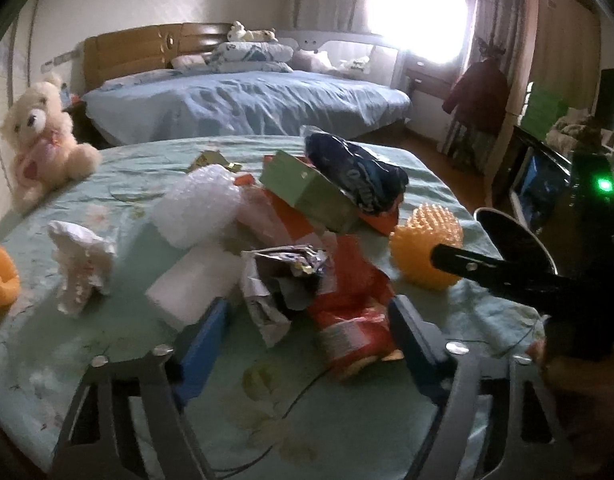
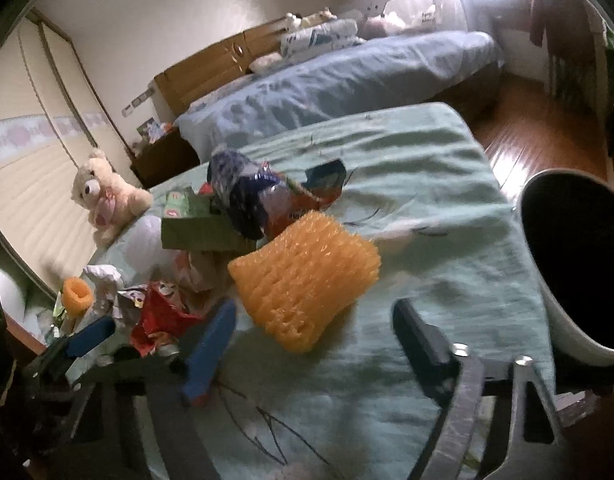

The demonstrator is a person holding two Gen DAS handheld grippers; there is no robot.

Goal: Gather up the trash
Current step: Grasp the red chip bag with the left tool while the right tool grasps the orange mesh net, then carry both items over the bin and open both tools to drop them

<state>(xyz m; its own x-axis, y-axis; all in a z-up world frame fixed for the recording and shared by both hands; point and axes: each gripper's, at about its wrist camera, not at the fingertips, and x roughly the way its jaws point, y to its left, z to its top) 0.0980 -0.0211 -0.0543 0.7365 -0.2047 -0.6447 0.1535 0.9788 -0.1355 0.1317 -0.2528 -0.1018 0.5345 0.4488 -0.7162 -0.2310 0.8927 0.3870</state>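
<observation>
Nothing binned yet: wrapper pile (image 1: pixel 307 240) untouched on bed, both claws, left gripper (image 1: pixel 311 320) and right gripper (image 2: pixel 315 340), spread and empty, bin (image 2: pixel 579 264) waiting.

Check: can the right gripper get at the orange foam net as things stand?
Probably yes. The right gripper is open, the foam net lies on top of the bedspread just ahead of its fingers, and nothing covers it.

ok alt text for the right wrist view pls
The open right gripper points at an orange foam net sleeve lying on a green bedspread, beside a pile of wrappers. A dark-lined bin stands at right.
</observation>
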